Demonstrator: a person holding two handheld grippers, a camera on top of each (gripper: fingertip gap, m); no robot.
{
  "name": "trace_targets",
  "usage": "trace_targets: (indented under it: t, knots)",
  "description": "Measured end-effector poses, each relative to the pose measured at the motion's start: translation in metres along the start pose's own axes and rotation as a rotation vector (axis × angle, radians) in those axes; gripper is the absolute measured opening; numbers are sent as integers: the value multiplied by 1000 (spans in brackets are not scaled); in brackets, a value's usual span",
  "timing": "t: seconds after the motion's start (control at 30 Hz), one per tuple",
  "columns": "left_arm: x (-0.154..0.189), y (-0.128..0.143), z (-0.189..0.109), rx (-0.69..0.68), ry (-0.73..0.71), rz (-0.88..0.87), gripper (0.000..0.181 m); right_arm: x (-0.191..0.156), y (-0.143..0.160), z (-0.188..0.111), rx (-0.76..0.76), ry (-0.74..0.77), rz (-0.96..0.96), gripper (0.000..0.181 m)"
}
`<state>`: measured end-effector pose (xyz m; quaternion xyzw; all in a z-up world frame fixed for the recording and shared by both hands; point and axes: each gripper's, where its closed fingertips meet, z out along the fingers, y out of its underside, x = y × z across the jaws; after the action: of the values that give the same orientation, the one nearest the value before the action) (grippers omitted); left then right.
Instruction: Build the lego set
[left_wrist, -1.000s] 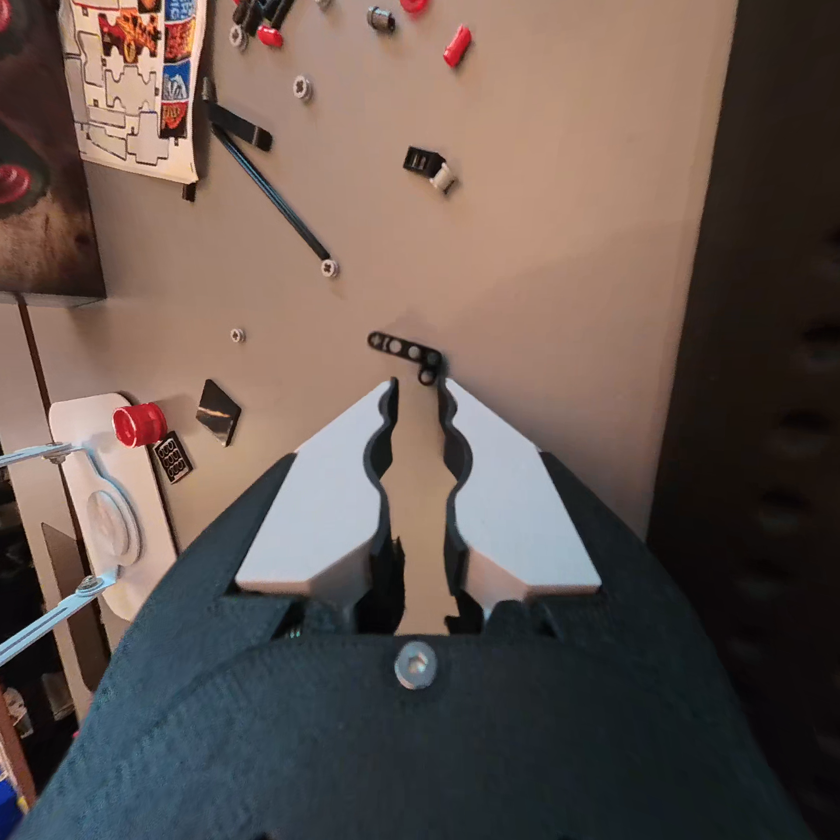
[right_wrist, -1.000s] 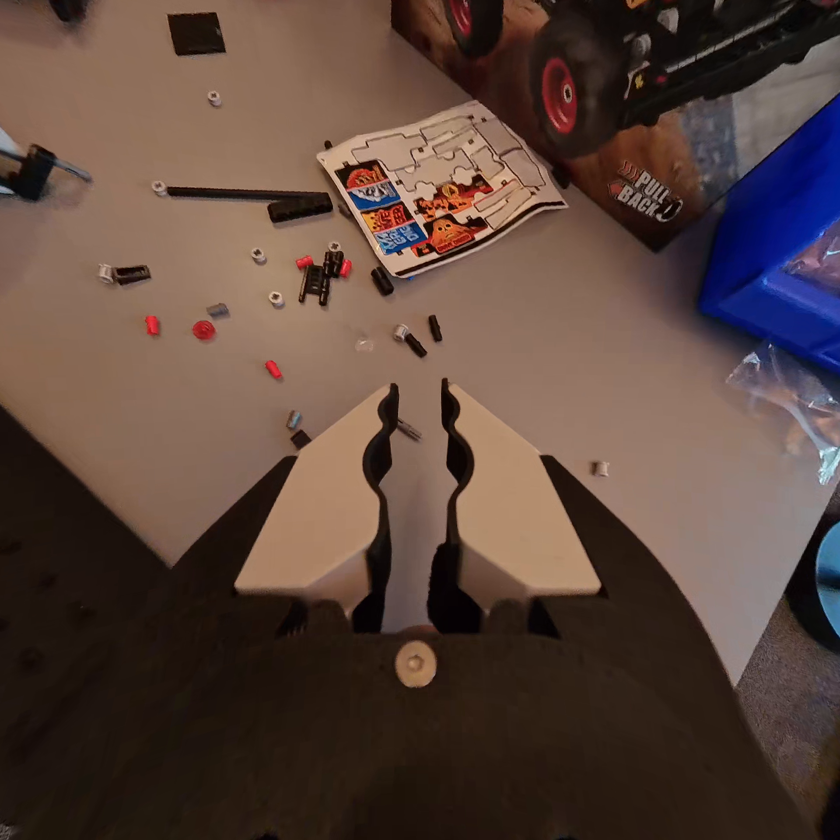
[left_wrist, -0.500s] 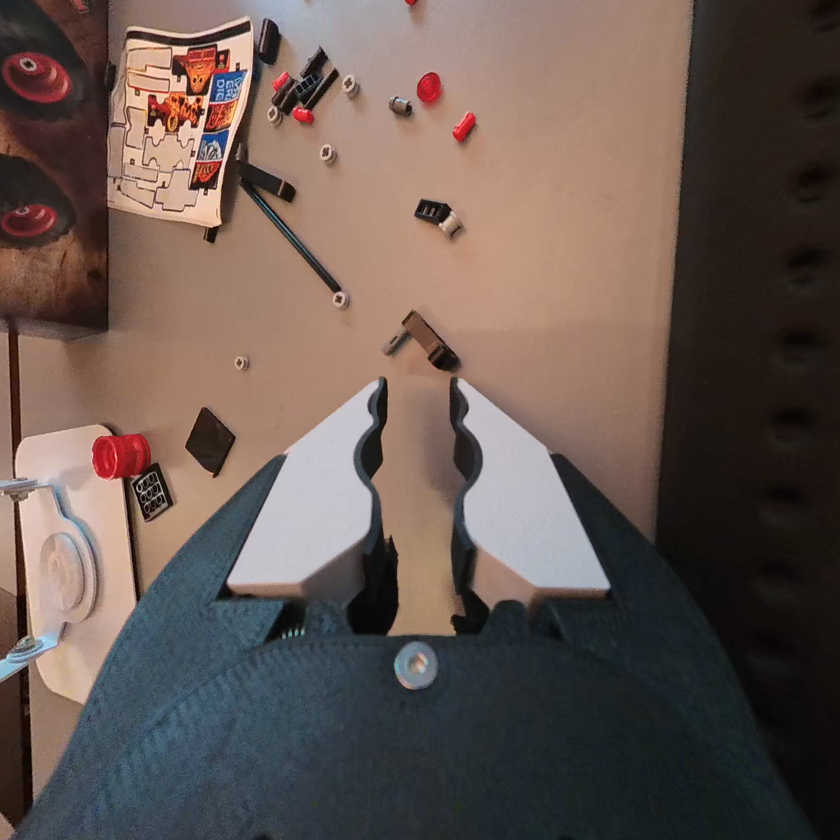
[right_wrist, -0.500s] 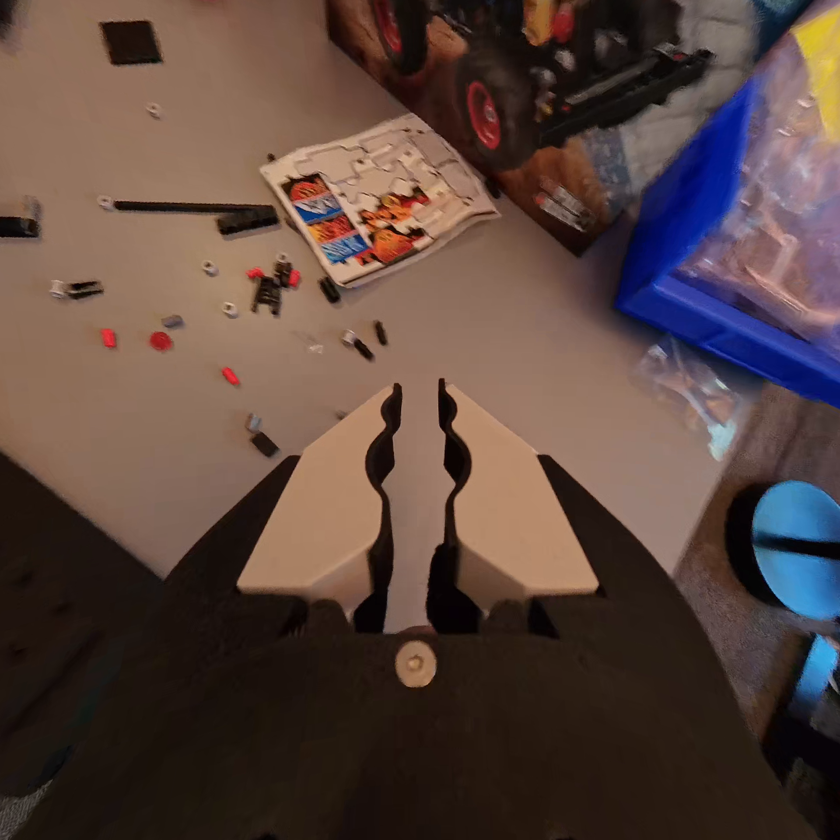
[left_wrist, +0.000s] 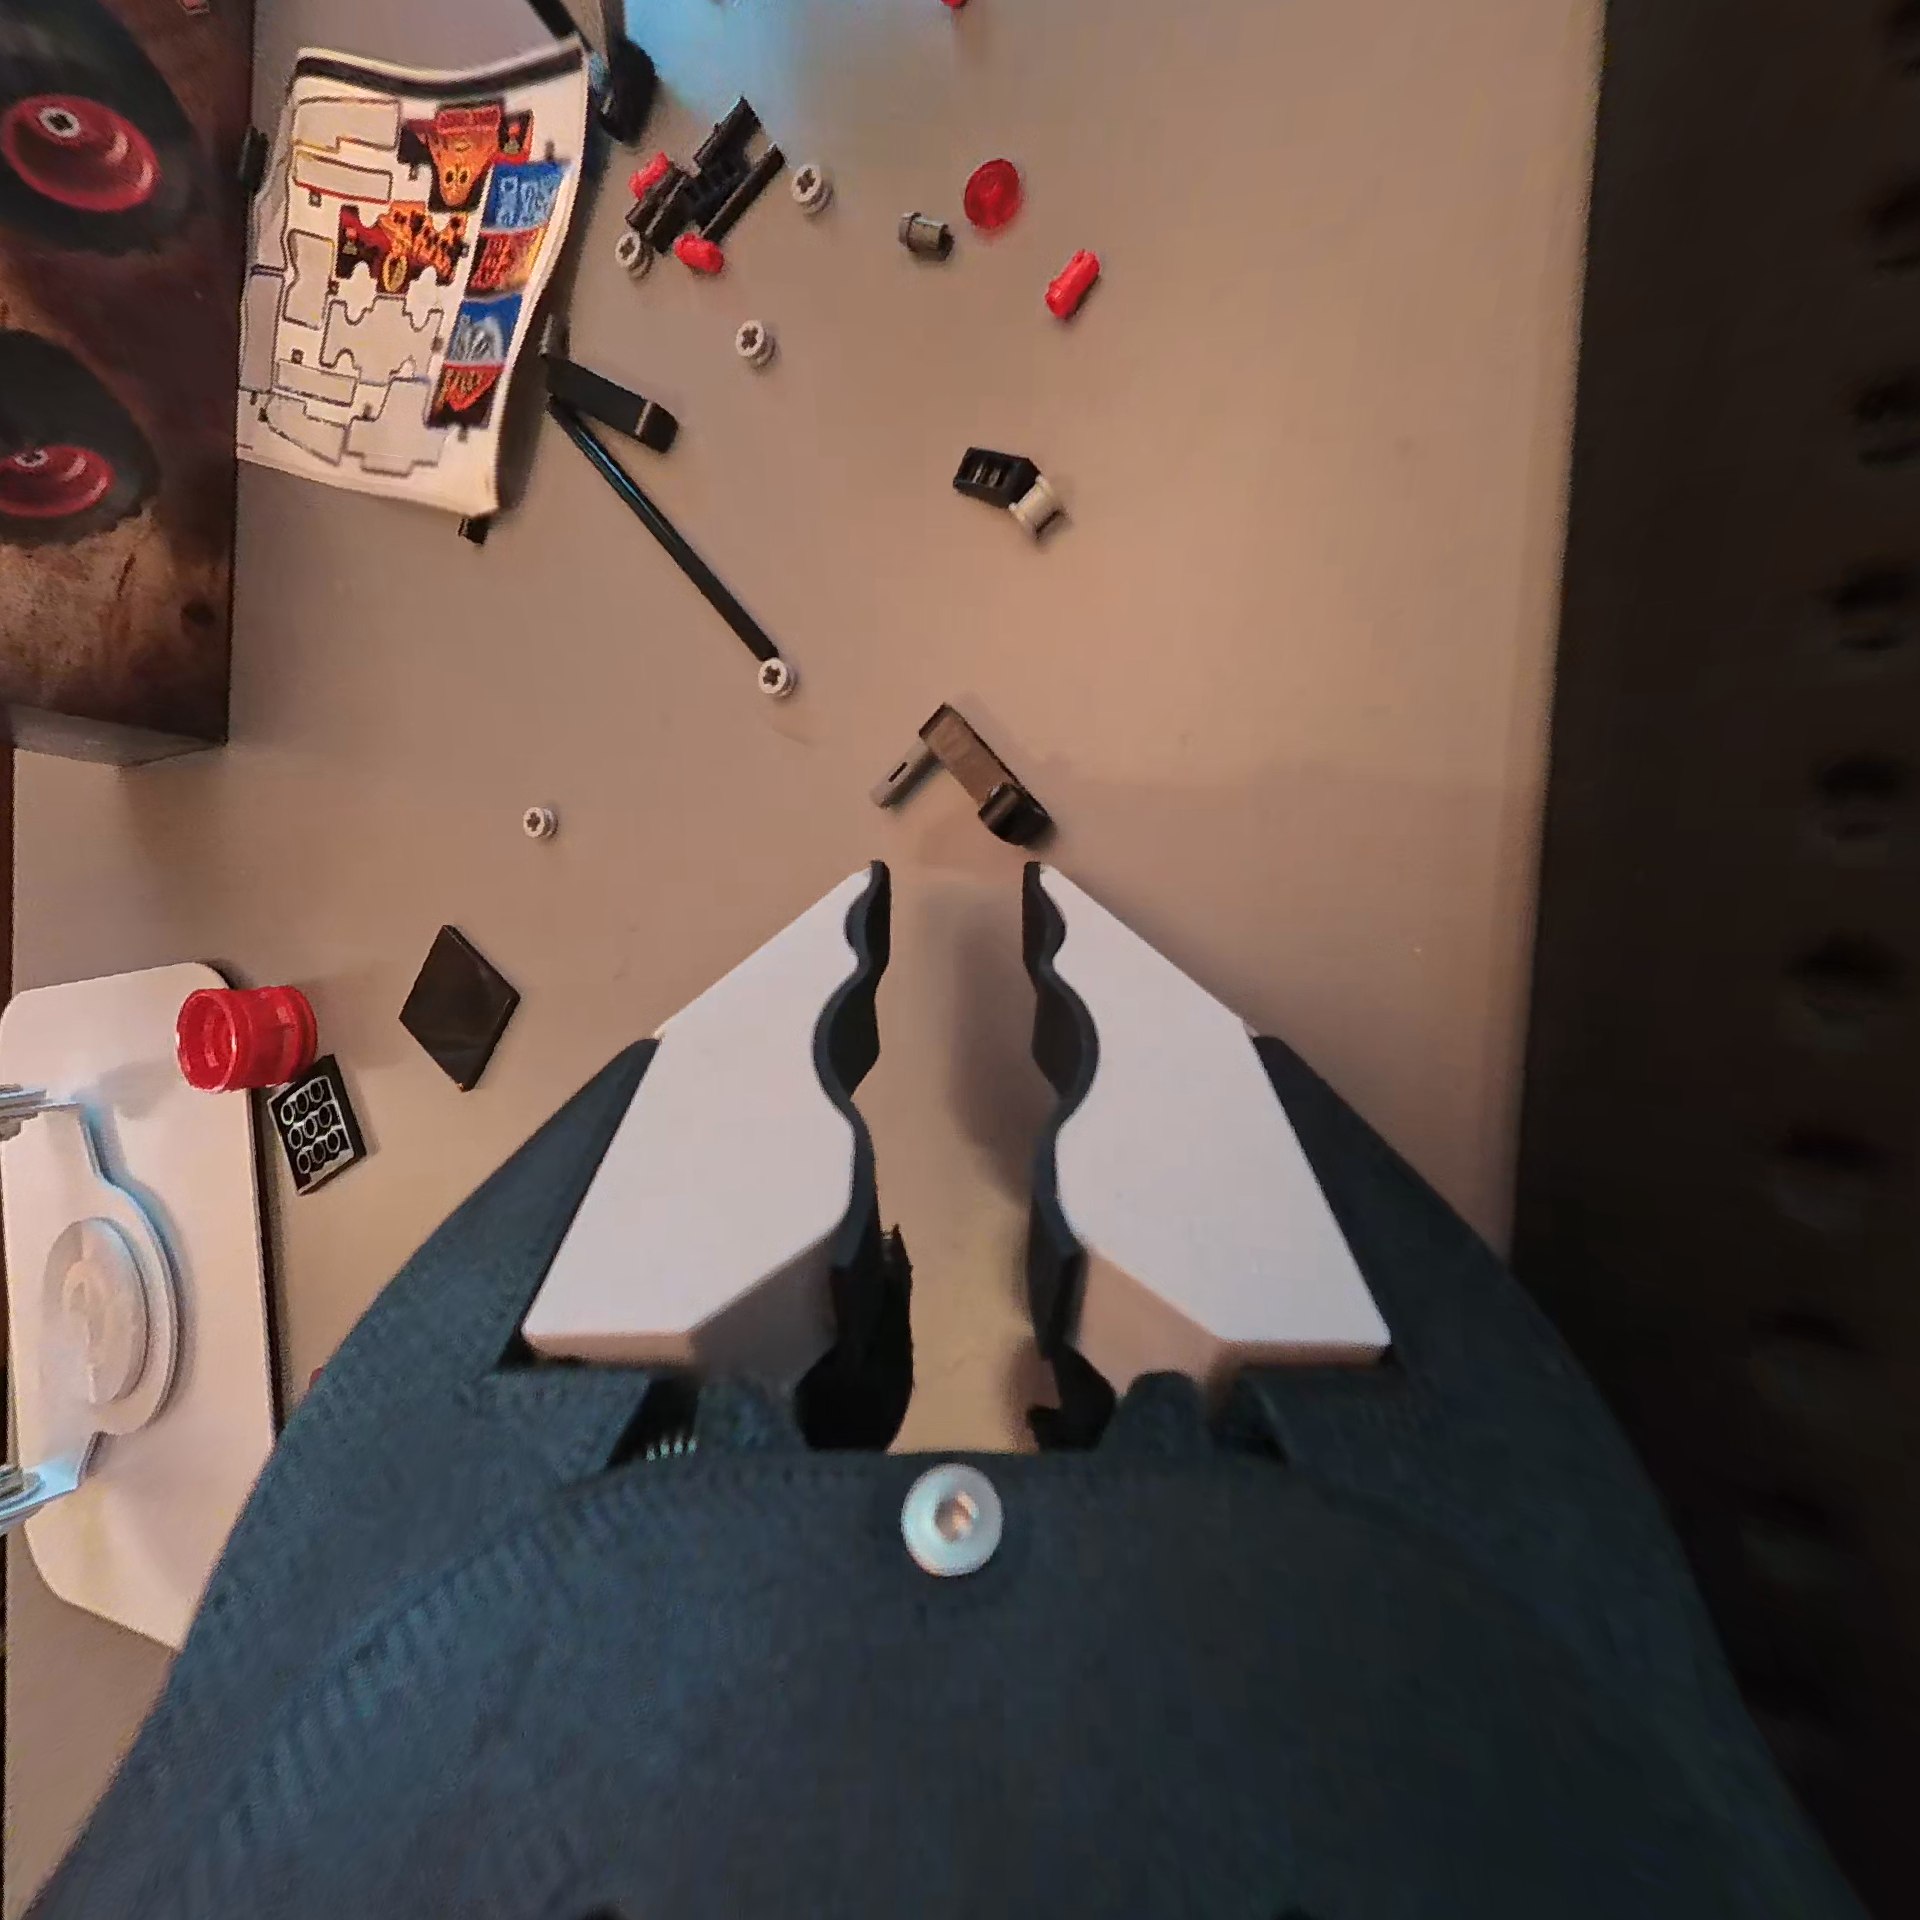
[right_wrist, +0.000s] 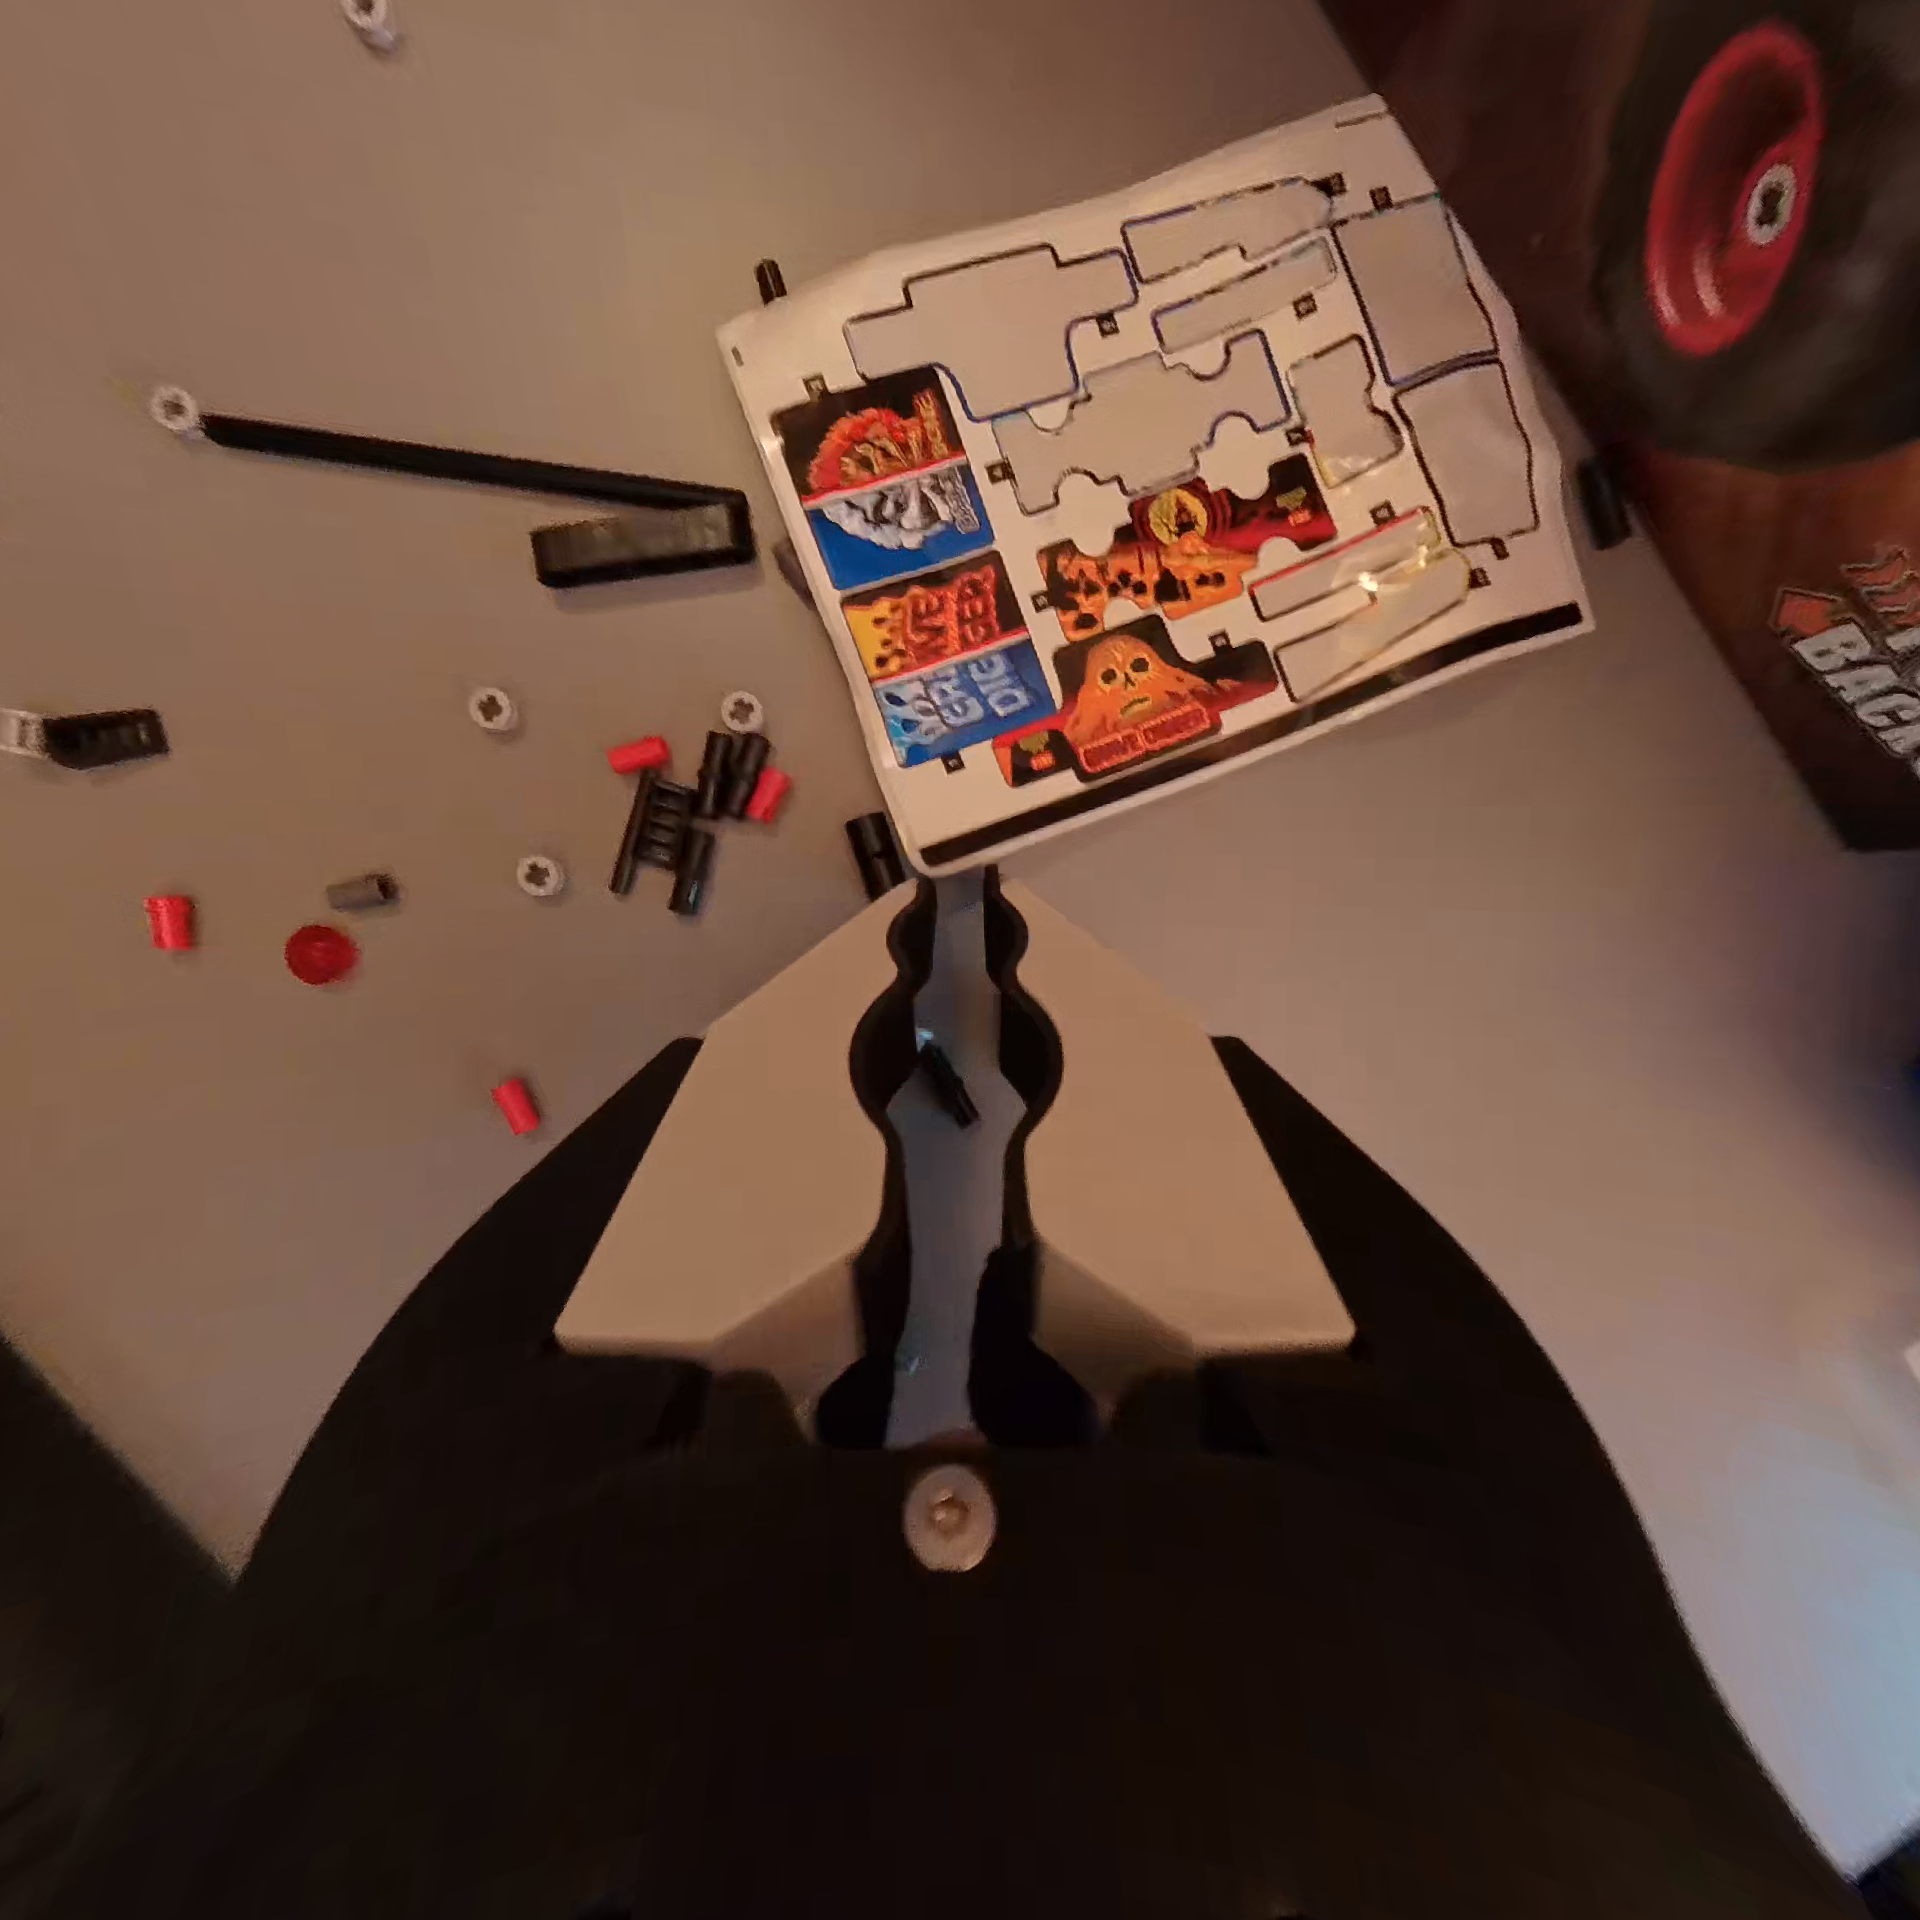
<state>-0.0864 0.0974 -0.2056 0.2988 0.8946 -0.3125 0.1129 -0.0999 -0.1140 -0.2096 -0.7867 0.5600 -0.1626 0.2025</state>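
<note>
In the left wrist view my left gripper (left_wrist: 956, 873) is open and empty above the grey table (left_wrist: 1299, 520). A black L-shaped beam with a grey pin (left_wrist: 966, 774) lies just beyond its fingertips, apart from them. In the right wrist view my right gripper (right_wrist: 954, 885) hangs low over the table with its jaws a narrow gap apart. A small black pin (right_wrist: 948, 1086) shows through that gap and touches neither finger. The tips reach the near edge of the sticker sheet (right_wrist: 1143, 499).
Loose parts lie around: a long black axle (right_wrist: 447, 462), a black beam (right_wrist: 644, 540), a cluster of black and red pins (right_wrist: 696, 821), a red hub (left_wrist: 246, 1037) and black tiles (left_wrist: 459, 1006). The set's box (right_wrist: 1766, 260) stands behind the sheet. The table edge (left_wrist: 1558, 727) meets dark floor. Tip to tip, the grippers are about 20 centimeters apart.
The black beam went from lying flat to lying on its edge. My left gripper opened wider and drew back. My right gripper moved forward and down to the sticker sheet and its jaws narrowed.
</note>
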Motion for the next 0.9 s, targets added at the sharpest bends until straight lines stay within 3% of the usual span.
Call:
trace_targets:
  t: [0.37,0.9]
  knots:
    - [0,-1,1,2,-2,-3,23,8,-25,13,103,-28,39,9]
    - [-2,1,0,4,-2,-21,24,-14,-22,10,73,-87,-14,19]
